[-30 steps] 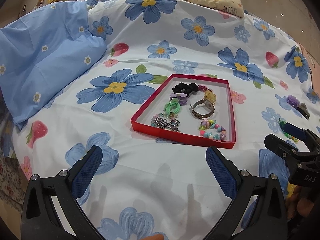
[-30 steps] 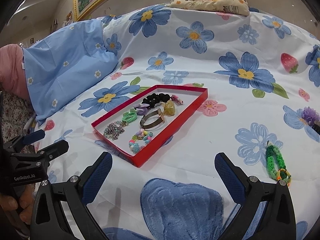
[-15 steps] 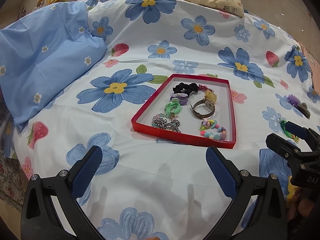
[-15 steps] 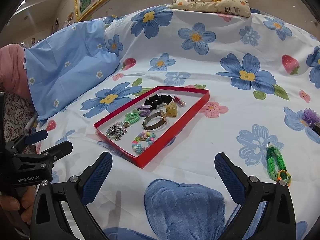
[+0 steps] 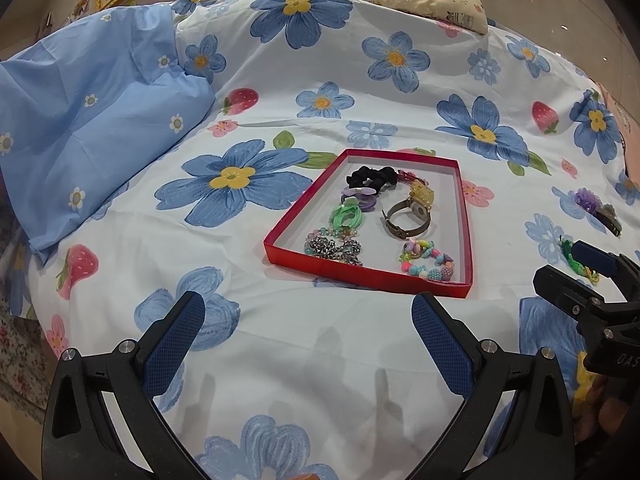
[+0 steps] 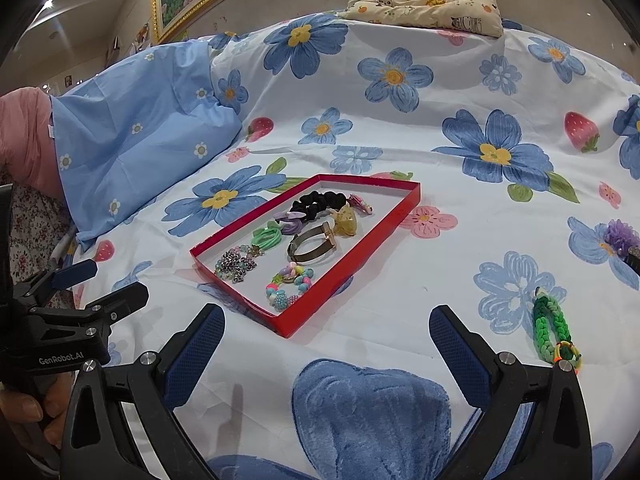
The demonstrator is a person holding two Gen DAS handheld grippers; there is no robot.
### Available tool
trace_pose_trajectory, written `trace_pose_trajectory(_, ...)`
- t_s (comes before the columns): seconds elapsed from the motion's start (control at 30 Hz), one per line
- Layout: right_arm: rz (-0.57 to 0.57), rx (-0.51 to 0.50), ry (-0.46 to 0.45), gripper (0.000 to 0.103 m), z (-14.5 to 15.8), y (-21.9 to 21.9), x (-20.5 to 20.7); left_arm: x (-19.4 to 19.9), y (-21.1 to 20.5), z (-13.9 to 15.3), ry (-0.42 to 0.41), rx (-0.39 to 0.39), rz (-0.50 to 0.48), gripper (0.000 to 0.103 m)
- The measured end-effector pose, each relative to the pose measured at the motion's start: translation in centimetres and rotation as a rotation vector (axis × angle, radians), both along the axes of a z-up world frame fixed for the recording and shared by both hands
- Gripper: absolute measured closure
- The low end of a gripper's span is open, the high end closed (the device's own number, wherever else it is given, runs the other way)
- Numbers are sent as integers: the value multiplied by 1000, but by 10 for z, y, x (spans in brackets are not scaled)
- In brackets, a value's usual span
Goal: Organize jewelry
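Both sets of jaws are spread wide and empty. The right gripper (image 6: 326,344) is held low over the flowered bedsheet (image 6: 400,152); the green braided cord bracelet (image 6: 554,330) lies just right of it, outside the shallow red cardboard tray (image 6: 360,256). The braid should be straddled mid-length and pinched without catching cloth. The left gripper (image 5: 308,326) is held level, facing the tray's near wall.

right gripper (image 6: 326,342): held with jaws wide apart, nothing between them | red tray (image 6: 402,212): set on floral sheet (image 6: 440,80), jewelry laid inside | watch (image 6: 312,246): in tray | green braid (image 6: 554,332): laid on sheet, well apart from tray | left gripper (image 6: 86,284): seen at left edge, gripped by a hand (image 6: 28,412)
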State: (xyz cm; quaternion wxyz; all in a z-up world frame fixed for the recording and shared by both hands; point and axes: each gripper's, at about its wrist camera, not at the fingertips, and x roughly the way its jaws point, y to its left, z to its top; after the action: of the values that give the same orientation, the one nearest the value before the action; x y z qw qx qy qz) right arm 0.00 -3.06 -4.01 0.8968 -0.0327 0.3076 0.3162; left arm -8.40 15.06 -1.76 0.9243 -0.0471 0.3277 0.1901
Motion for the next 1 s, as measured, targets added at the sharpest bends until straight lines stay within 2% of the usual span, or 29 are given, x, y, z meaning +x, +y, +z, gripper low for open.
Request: trace_pose_trajectory(1.0, 3, 1, -7, 0, 4, 0, -2, 0, 4, 1, 0, 10, -7, 0)
